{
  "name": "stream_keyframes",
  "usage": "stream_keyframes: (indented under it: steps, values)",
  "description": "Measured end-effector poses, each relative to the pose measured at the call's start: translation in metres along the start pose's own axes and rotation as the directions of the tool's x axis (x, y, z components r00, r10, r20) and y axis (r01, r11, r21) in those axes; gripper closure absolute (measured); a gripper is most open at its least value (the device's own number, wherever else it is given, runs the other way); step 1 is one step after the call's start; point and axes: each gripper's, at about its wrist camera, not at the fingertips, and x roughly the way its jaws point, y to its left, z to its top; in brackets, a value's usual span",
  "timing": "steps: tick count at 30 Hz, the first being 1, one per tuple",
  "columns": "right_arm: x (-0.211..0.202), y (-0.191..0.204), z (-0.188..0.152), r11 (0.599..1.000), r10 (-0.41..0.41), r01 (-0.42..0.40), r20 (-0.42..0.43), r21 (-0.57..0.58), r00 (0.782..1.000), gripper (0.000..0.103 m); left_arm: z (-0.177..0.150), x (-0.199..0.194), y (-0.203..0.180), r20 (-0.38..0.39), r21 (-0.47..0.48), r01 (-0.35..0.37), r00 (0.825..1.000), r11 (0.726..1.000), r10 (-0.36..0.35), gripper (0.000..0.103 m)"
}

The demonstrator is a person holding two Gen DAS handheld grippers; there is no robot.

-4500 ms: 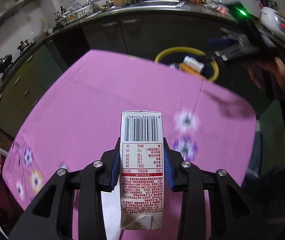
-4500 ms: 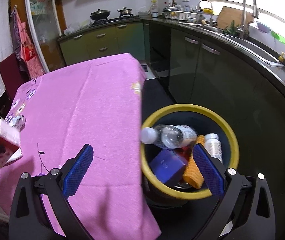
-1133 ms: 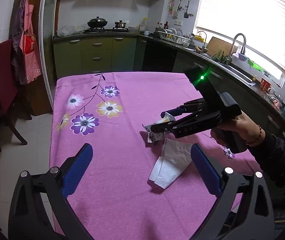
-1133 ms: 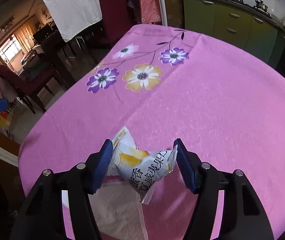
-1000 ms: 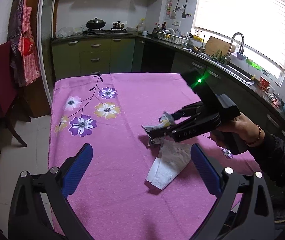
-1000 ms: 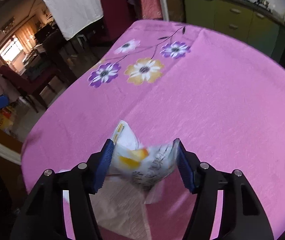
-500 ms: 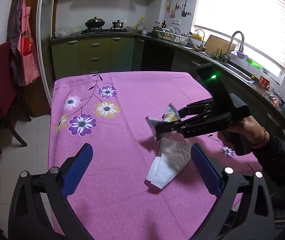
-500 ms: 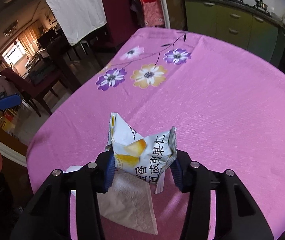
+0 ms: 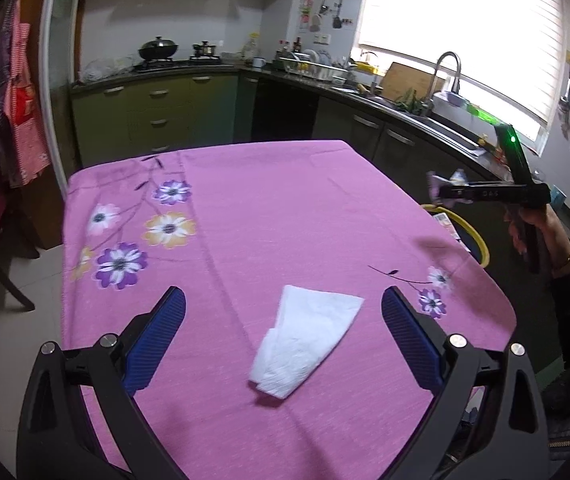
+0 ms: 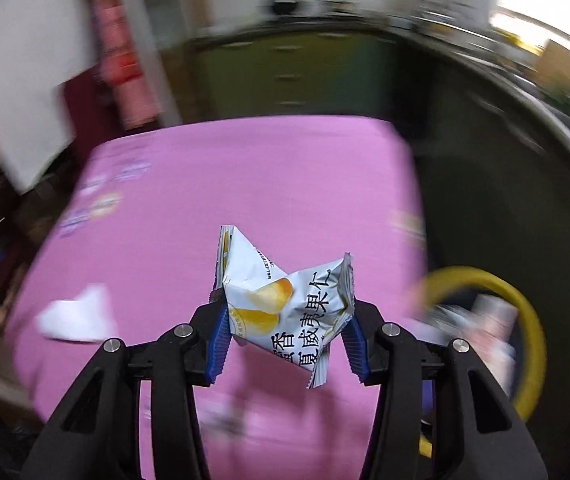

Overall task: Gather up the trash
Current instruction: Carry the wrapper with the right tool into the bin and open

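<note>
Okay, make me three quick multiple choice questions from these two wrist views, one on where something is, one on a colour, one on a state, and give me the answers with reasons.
1. Where does the white napkin lie?
A. On the pink tablecloth, ahead of the left gripper
B. Inside the bin
C. On the kitchen counter

2. What colour is the rim of the bin?
A. Red
B. Yellow
C. White

3. What is the right gripper doing?
A. Standing open with nothing in it
B. Pressing on the napkin
C. Clamping a snack wrapper

Answers:
1. A, the napkin rests flat on the cloth between the left gripper's open blue pads.
2. B, a yellow ring shows beside the table in both views.
3. C, both pads press the crumpled wrapper's sides, off the table.
</note>
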Motion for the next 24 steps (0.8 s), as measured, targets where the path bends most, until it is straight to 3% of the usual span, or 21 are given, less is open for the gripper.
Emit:
stream_keyframes:
  steps: [4, 7, 13, 15, 17, 19, 24]
  values:
    - [-0.001, -0.085, -0.025, 0.974, -0.17, 0.178, -0.07, 0.139, 0.983, 0.052, 0.004, 0.009, -0.014, -0.011, 0.026, 0.025, 1.0, 0.999, -0.025, 0.009]
    - [0.012, -0.115, -0.04, 0.957, -0.205, 0.226, -0.123, 0.183, 0.971, 0.052, 0.006, 0.013, -0.023, -0.02, 0.047, 0.035, 0.999, 0.998, -0.034, 0.009]
    - [0.02, -0.124, -0.067, 0.952, -0.216, 0.245, -0.167, 0.183, 0.962, 0.052, 0.008, 0.018, -0.032, -0.042, 0.075, 0.038, 0.998, 0.996, -0.035, 0.009]
    - [0.025, -0.129, -0.07, 0.949, -0.218, 0.252, -0.185, 0.189, 0.958, 0.049, 0.009, 0.021, -0.032, -0.048, 0.075, 0.043, 0.998, 0.996, -0.039, 0.009]
    - [0.028, -0.135, -0.073, 0.944, -0.243, 0.276, -0.184, 0.183, 0.953, 0.034, 0.01, 0.025, -0.034, -0.051, 0.072, 0.048, 0.998, 0.996, -0.044, 0.009]
    - [0.031, -0.139, -0.079, 0.939, -0.267, 0.297, -0.173, 0.176, 0.948, 0.028, 0.011, 0.027, -0.034, -0.055, 0.074, 0.056, 0.997, 0.996, -0.052, 0.009]
    - [0.021, -0.142, -0.073, 0.929, -0.283, 0.304, -0.128, 0.209, 0.951, 0.027, 0.008, 0.031, -0.039, -0.064, 0.099, 0.091, 0.994, 0.991, -0.085, 0.009]
